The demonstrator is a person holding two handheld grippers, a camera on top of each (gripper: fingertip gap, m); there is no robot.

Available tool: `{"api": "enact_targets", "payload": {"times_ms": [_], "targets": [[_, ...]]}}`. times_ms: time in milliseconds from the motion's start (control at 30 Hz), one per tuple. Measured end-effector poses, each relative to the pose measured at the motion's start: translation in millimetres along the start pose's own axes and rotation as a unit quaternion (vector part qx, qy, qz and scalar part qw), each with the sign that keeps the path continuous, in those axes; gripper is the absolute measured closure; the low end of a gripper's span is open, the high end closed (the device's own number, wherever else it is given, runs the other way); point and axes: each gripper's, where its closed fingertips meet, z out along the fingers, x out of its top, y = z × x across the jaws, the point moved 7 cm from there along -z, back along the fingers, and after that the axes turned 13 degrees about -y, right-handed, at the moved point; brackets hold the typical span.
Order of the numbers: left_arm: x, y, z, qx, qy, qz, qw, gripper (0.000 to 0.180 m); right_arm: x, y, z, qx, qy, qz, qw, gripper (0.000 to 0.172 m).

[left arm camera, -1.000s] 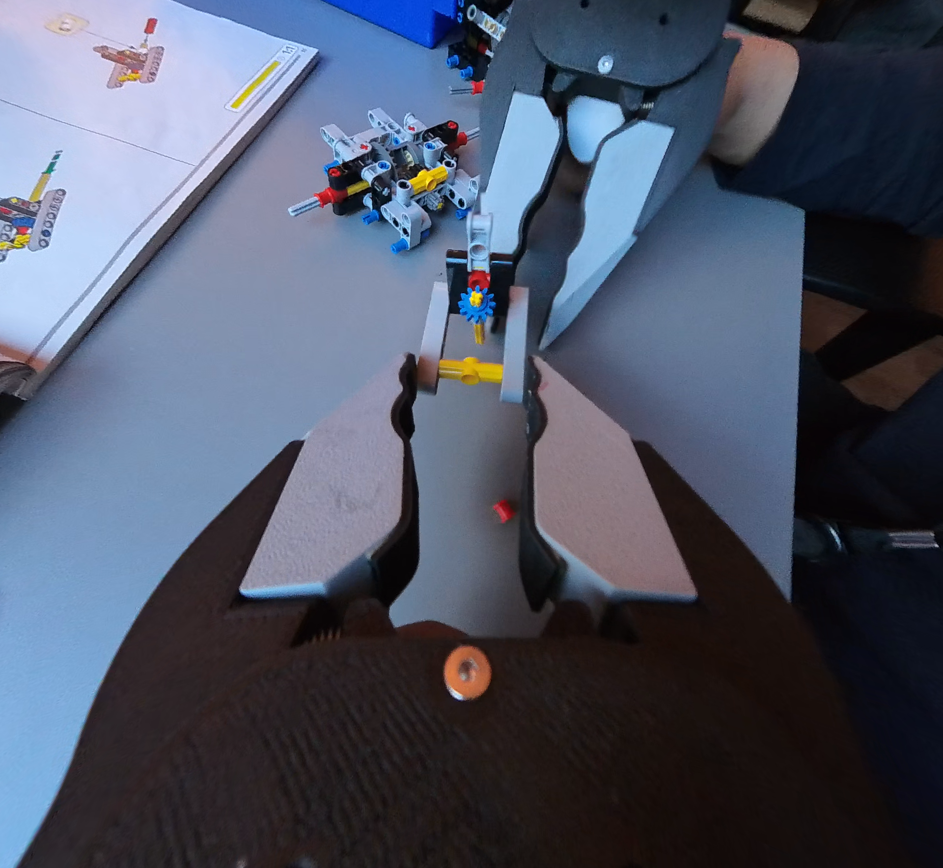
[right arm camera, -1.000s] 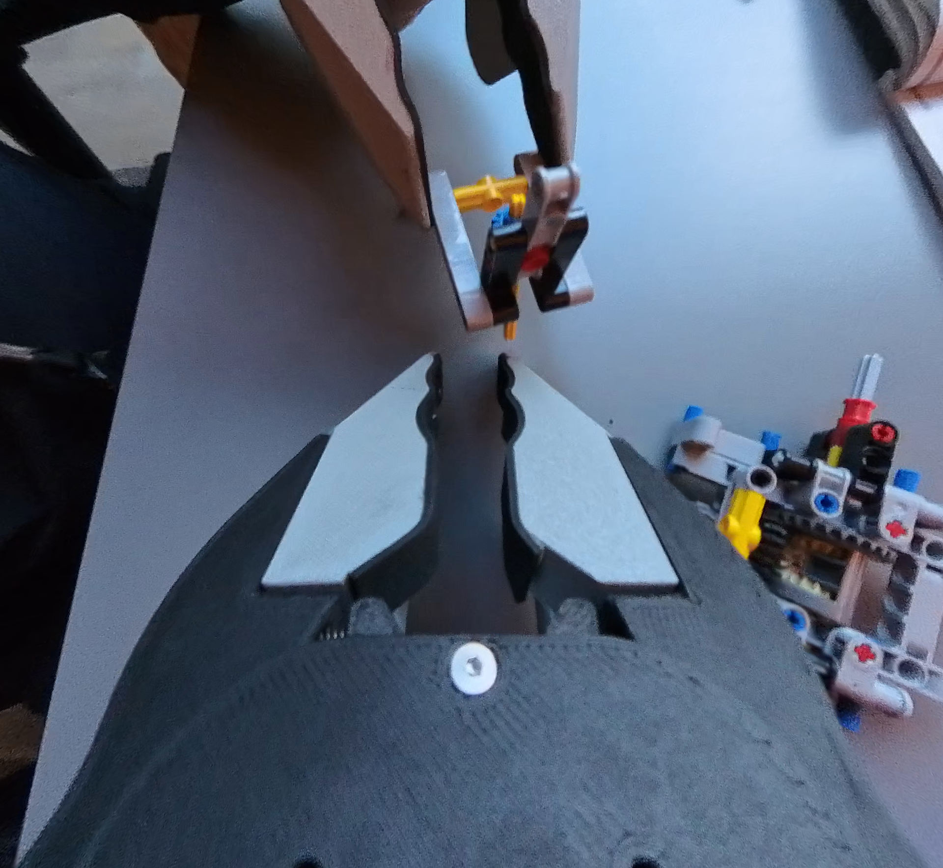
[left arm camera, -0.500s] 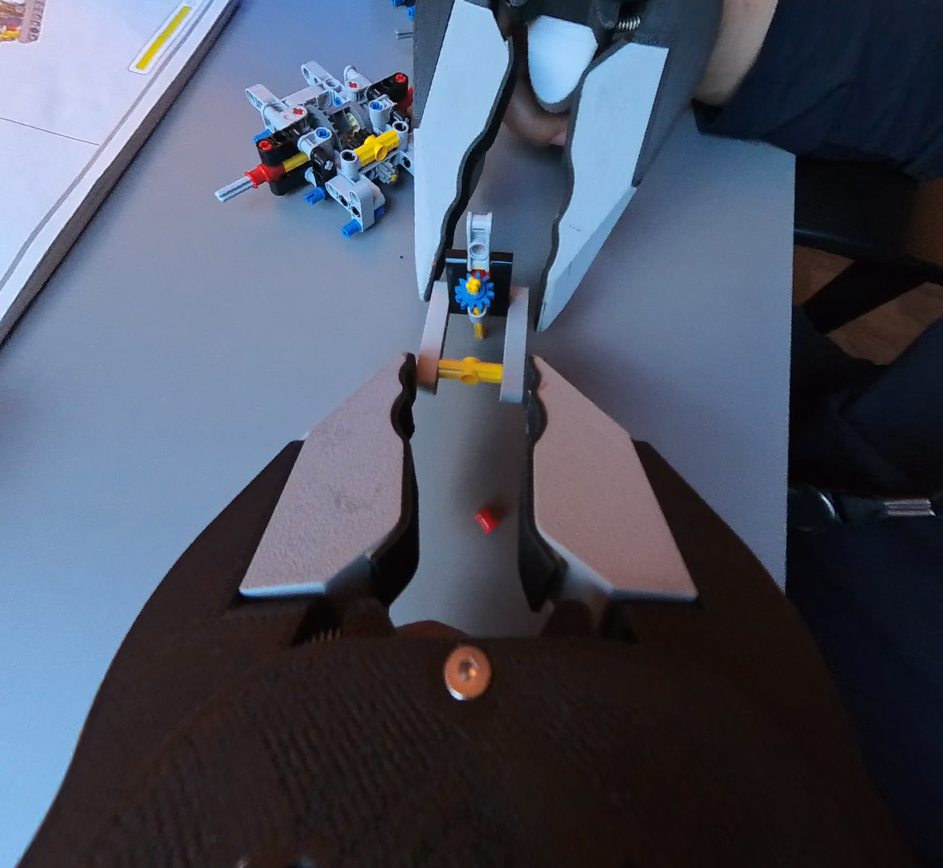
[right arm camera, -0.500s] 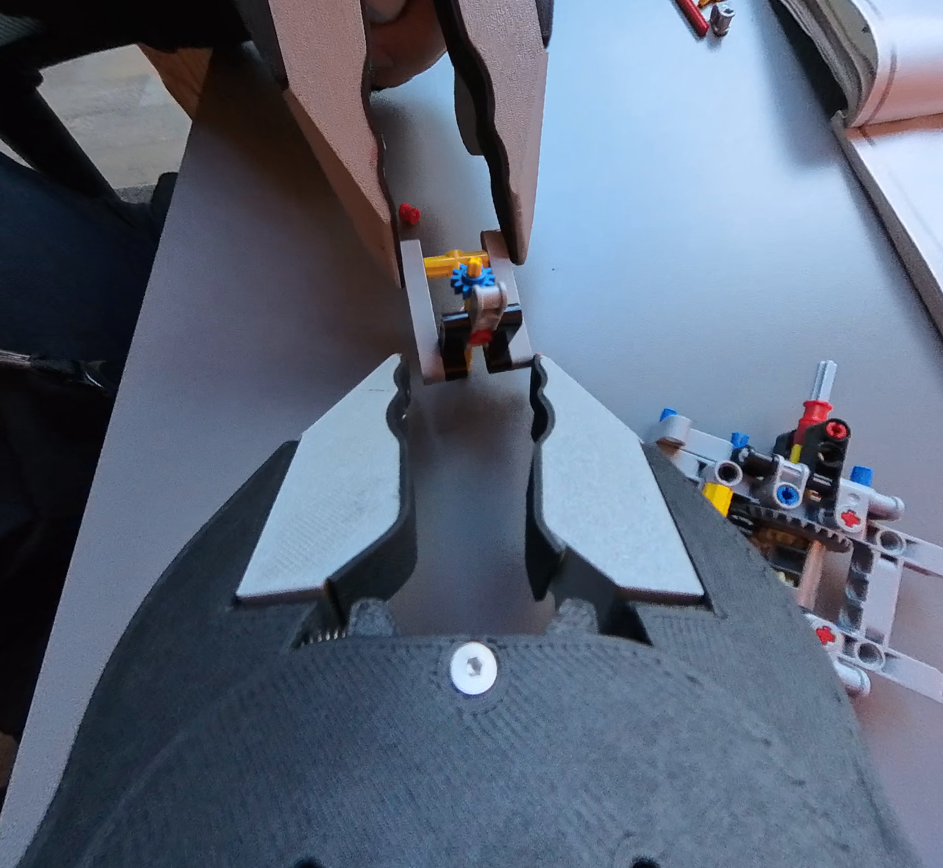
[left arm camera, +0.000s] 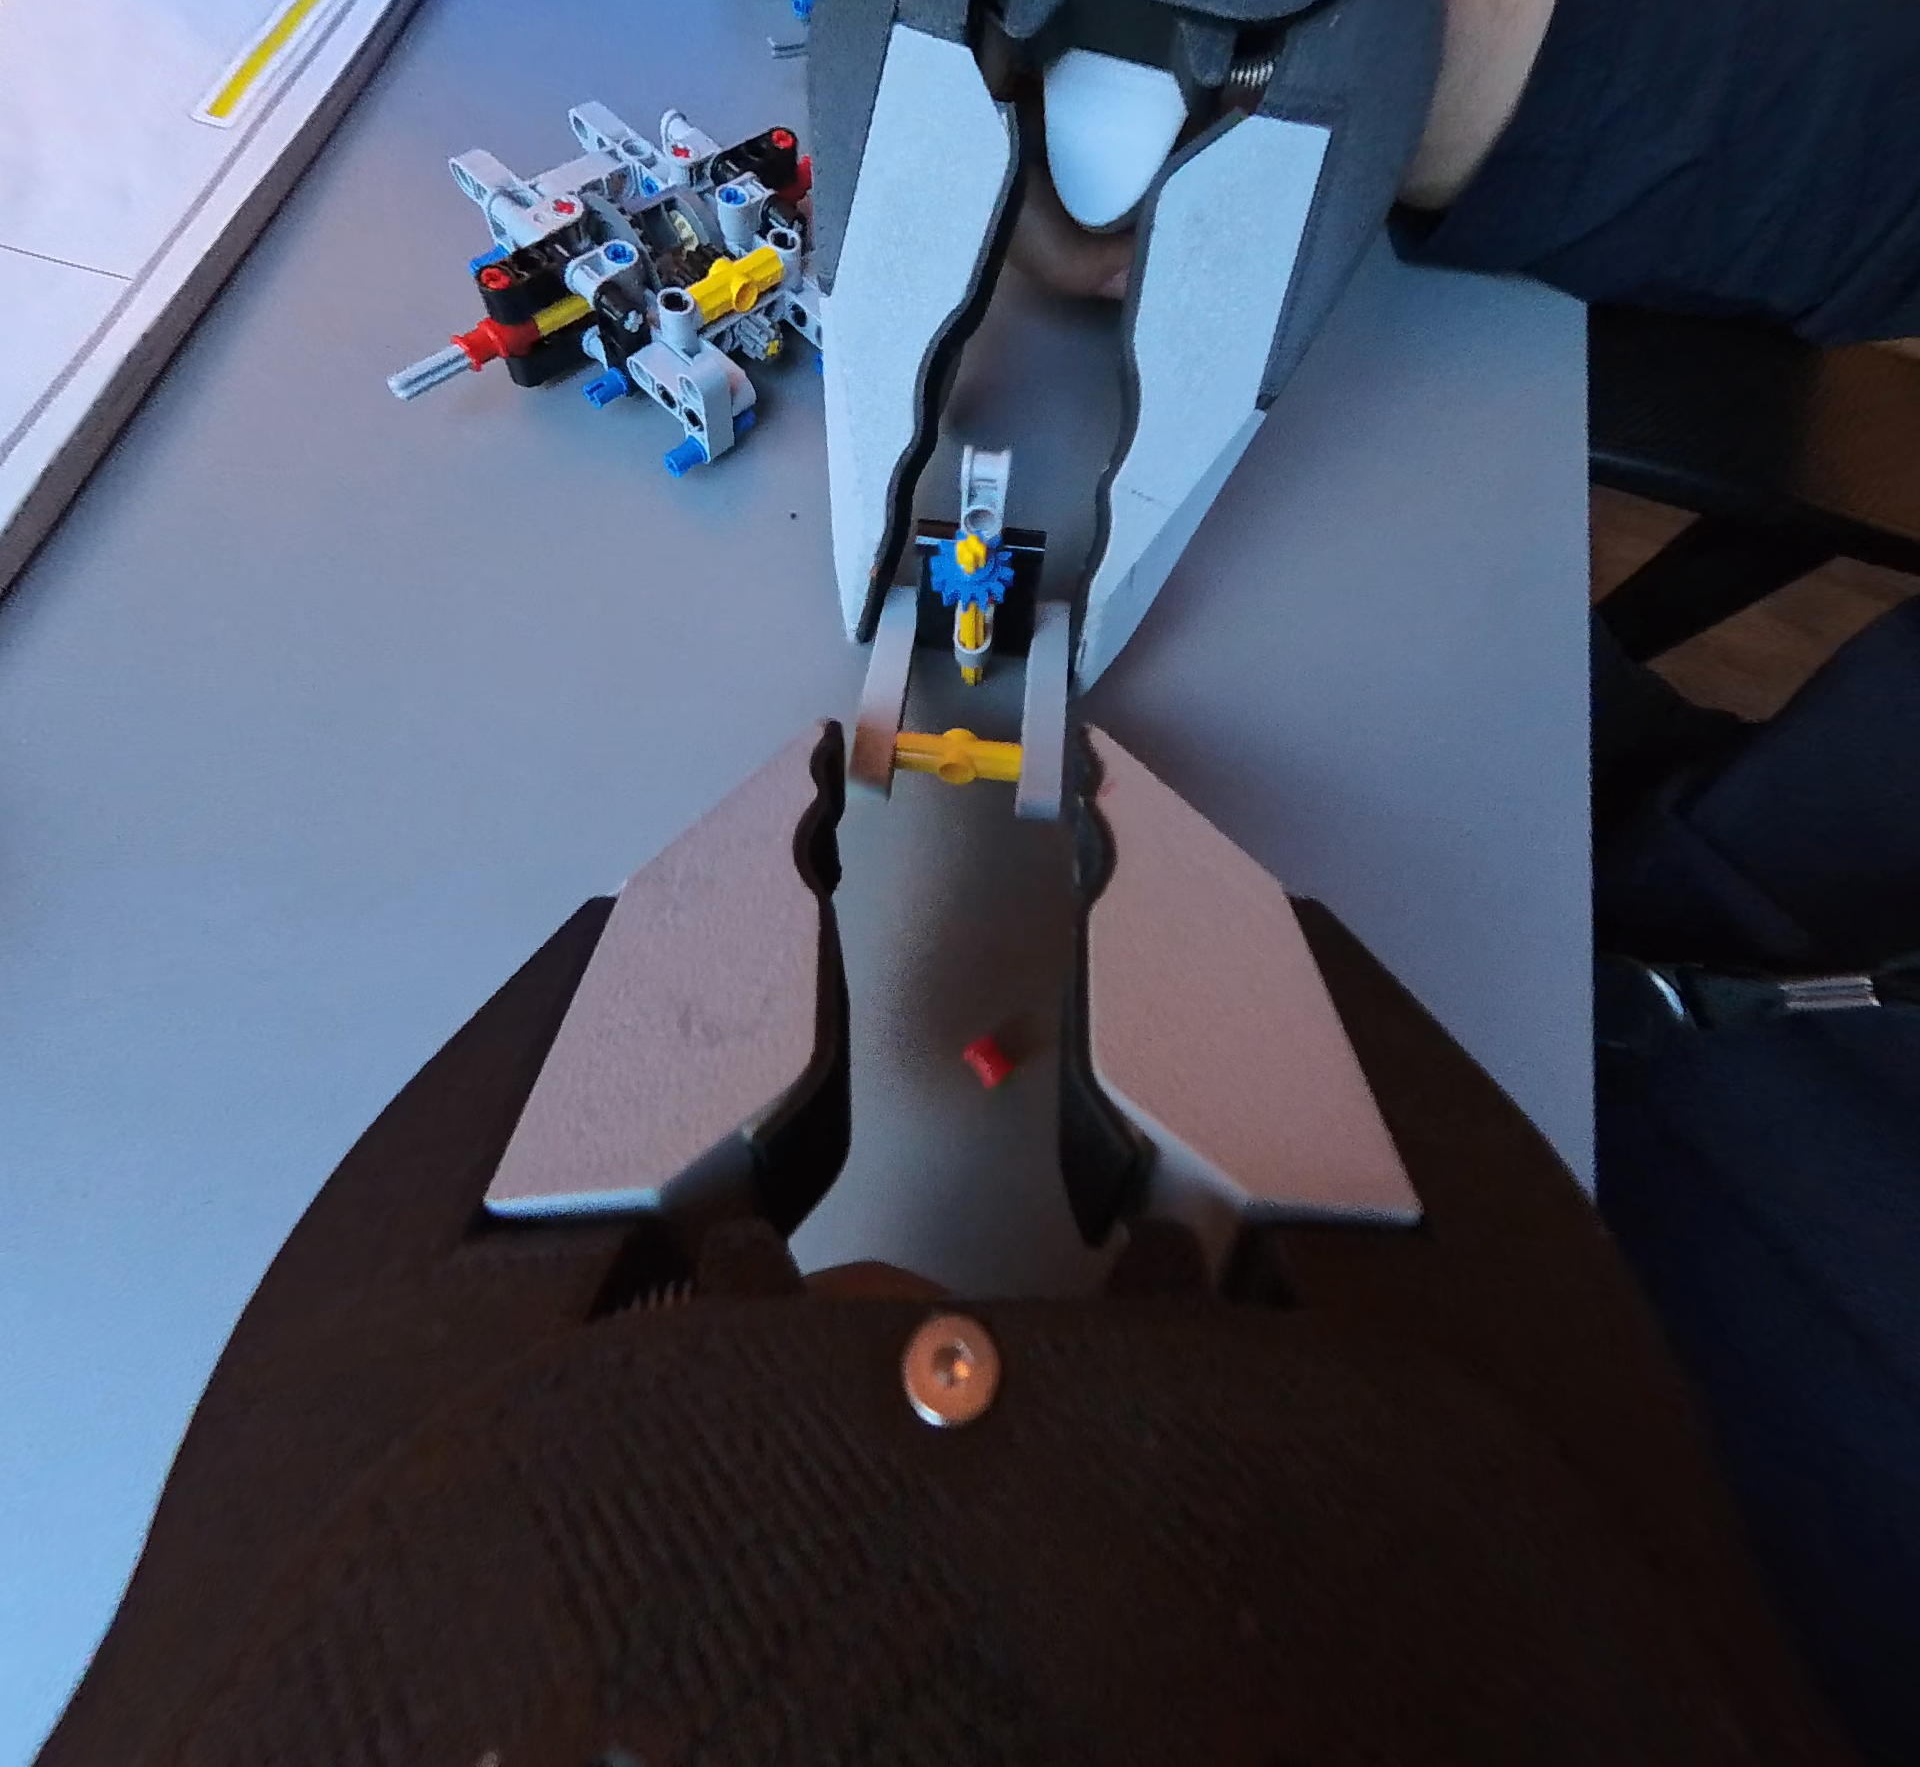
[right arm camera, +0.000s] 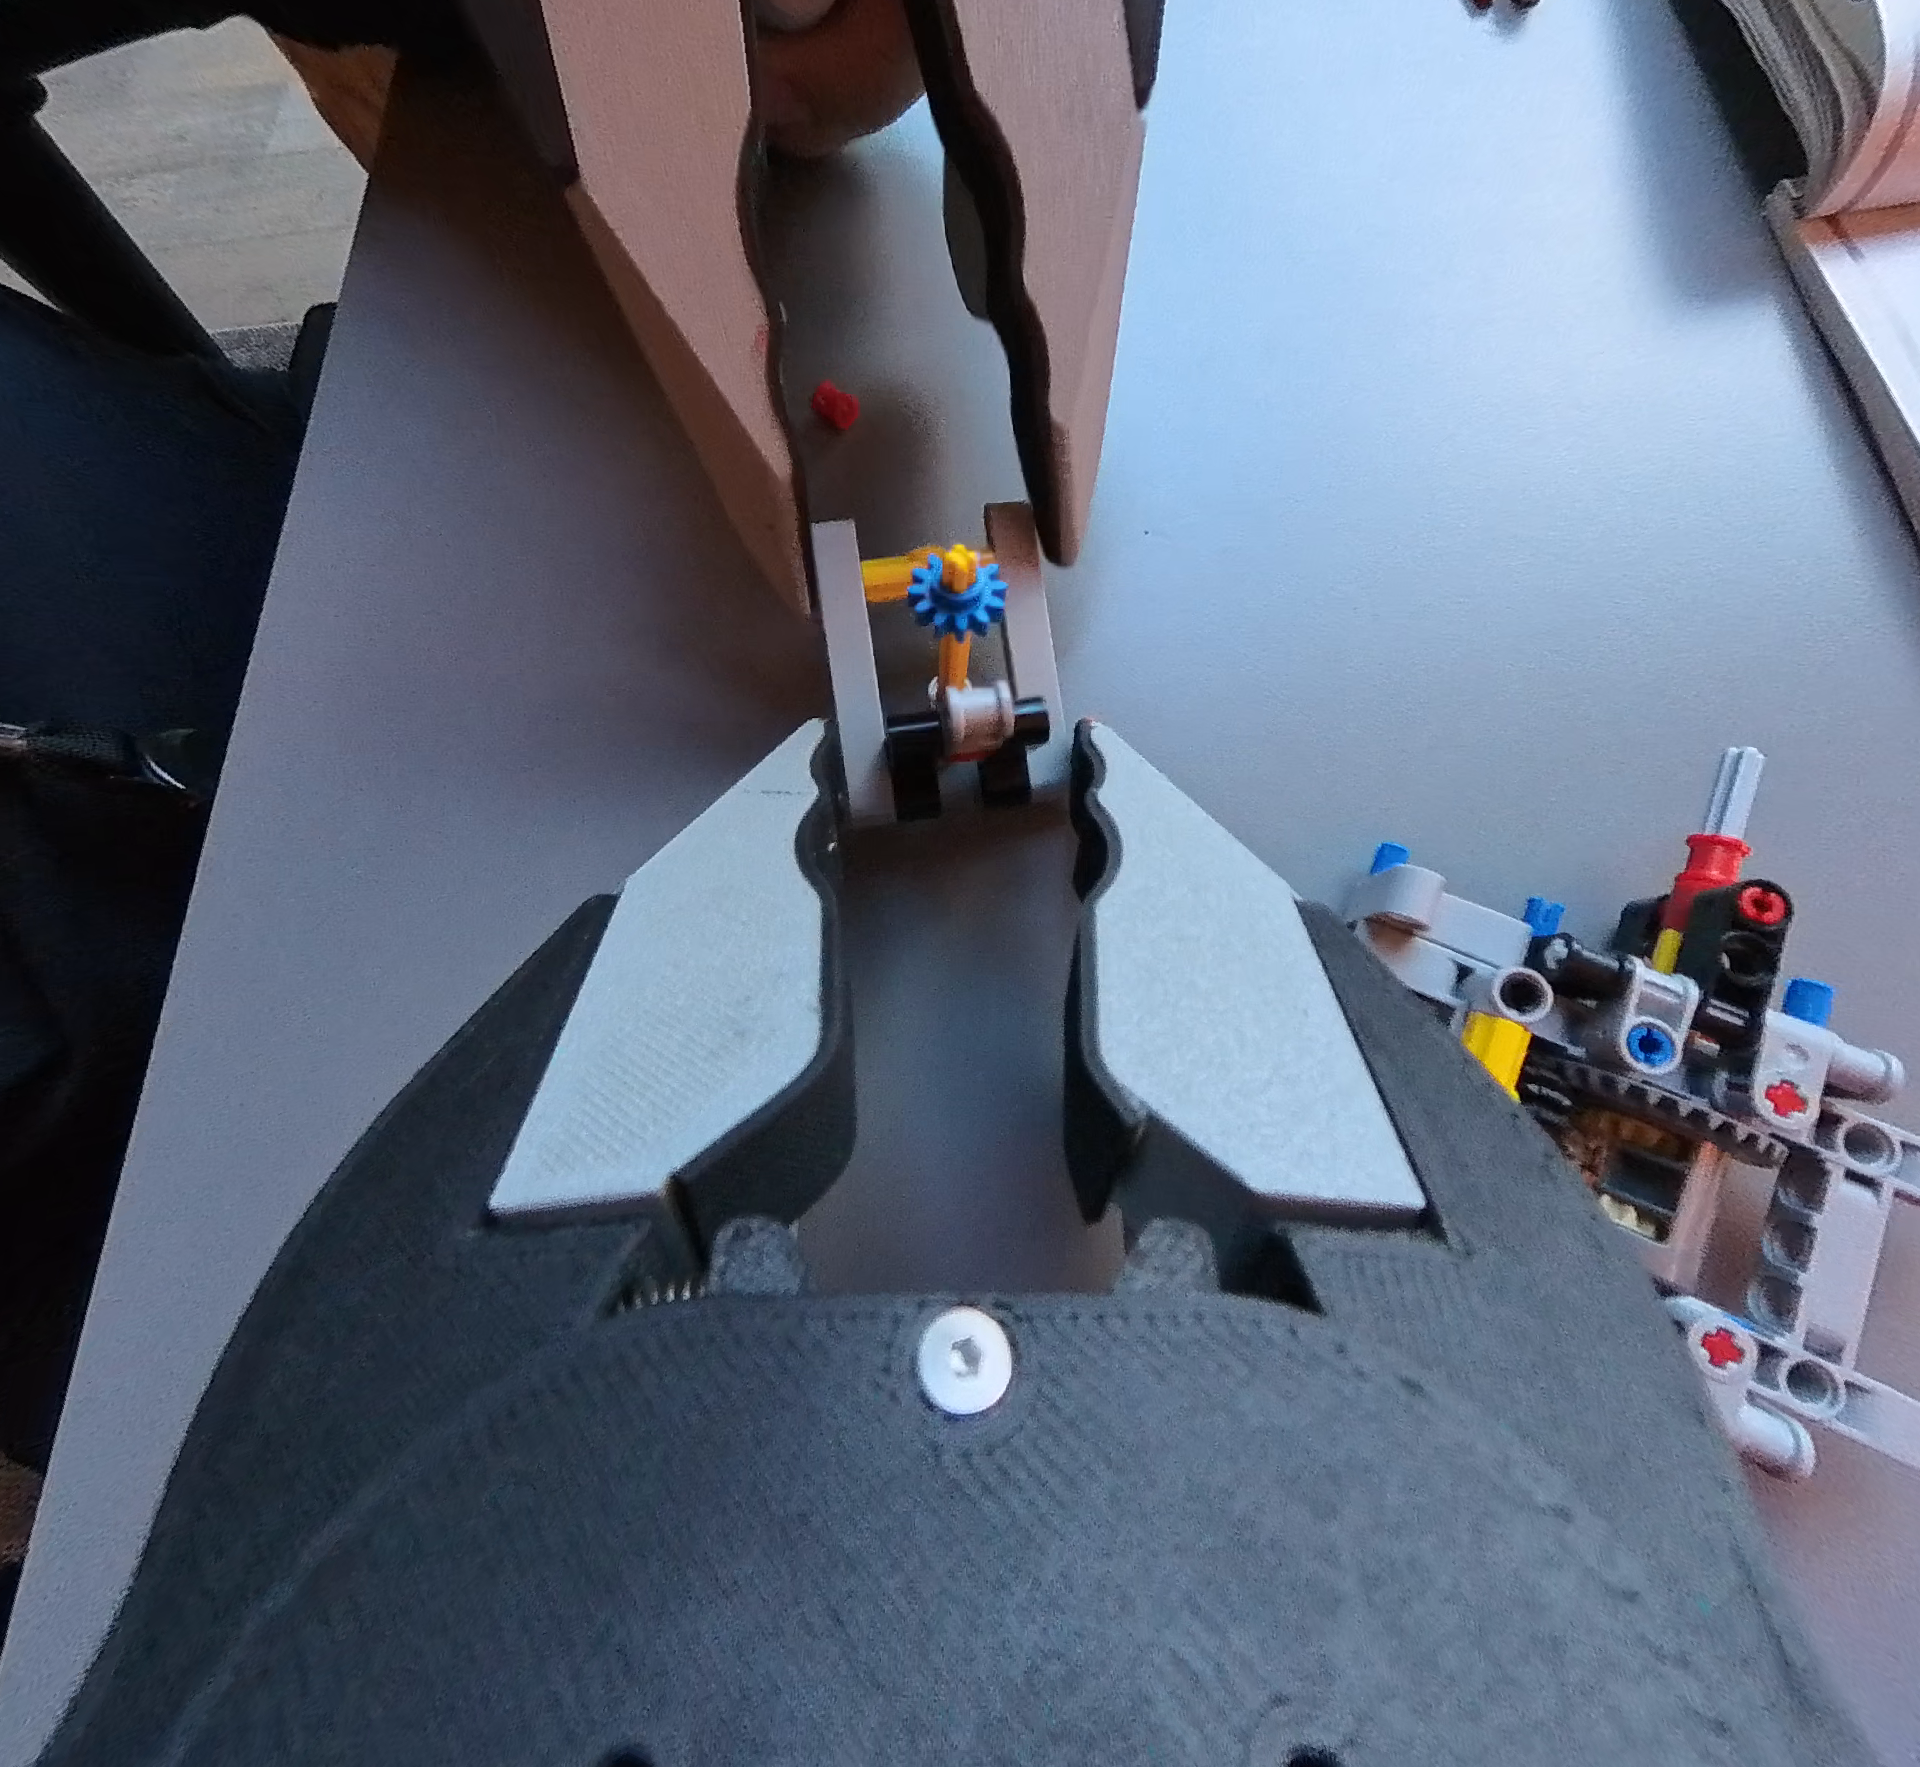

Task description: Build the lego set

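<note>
Grey-padded fingers of the left gripper were clenched on the near end of a small frame of two grey beams, a yellow cross-axle and a blue gear, as they had been a second earlier. The right gripper had changed: narrower and short of the frame before, it had spread and come to straddle the far end, one pad against a beam, the other seemingly just off it, so released. A red bush lay beneath on the table, near its side edge. Farther off sat a larger assembly and a booklet.
</note>
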Motion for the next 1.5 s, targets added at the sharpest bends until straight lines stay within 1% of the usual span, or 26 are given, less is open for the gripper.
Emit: {"api": "enact_targets", "payload": {"times_ms": [67, 100, 167, 233, 300, 433, 533, 600, 733, 867, 933, 1100, 1200, 1300, 1500], "targets": [[-3, -5, -15, 0.009, 0.002, -0.004, 1.0, 0.134, 0, 0, 0, -0.003, 0.0, -0.002, 1.0, 0.131], [-5, -6, -25, 0.009, 0.007, -0.006, 1.0, 0.137, 0, 0, 0, -0.004, -0.001, -0.003, 1.0, 0.131], [-11, -5, -43, -0.008, 0.008, -0.011, 1.0, 0.148, 0, -1, 0, -0.008, -0.002, -0.005, 1.0, 0.131], [-22, -2, -52, -0.011, -0.019, -0.016, 1.0, 0.153, 0, -1, 1, -0.009, -0.002, -0.007, 1.0, 0.131], [-32, 4, -50, -0.005, -0.045, -0.015, 0.999, 0.154, 0, -1, 1, -0.01, -0.002, -0.008, 1.0, 0.131], [-44, 7, -33, 0.016, -0.083, -0.013, 0.996, 0.155, 0, -2, 1, -0.016, -0.004, -0.014, 1.0, 0.131], [-43, 7, -26, 0.006, -0.077, -0.029, 0.997, 0.156, 0, -2, 1, -0.018, -0.004, -0.015, 1.0, 0.131], [-43, 7, -21, 0.008, -0.087, -0.032, 0.996, 0.157, 0, -2, 1, -0.02, -0.004, -0.016, 1.0, 0.131], [-42, 7, -21, 0.023, -0.089, -0.026, 0.995, 0.159, 0, -3, 1, -0.023, -0.005, -0.019, 1.0, 0.131], [-42, 6, -22, 0.021, -0.087, -0.027, 0.996, 0.157, 0, -3, 1, -0.022, -0.005, -0.018, 1.0, 0.131], [-42, 8, -22, 0.017, -0.09, -0.022, 0.996, 0.162, 0, -3, 2, -0.023, -0.005, -0.019, 1.0, 0.131], [-43, 11, -25, 0.024, -0.101, -0.016, 0.995, 0.162, 0, -3, 2, -0.023, -0.005, -0.019, 1.0, 0.131], [-43, 13, -27, 0.025, -0.097, -0.015, 0.995, 0.169, 0, -3, 2, -0.024, -0.005, -0.02, 1.0, 0.131], [-44, 11, -22, 0.029, -0.11, -0.021, 0.993, 0.171, 0, -3, 2, -0.024, -0.005, -0.02, 0.999, 0.131], [-41, 11, -18, 0.024, -0.106, -0.03, 0.994, 0.177, 0, -3, 2, -0.025, -0.006, -0.021, 0.999, 0.131]]}}
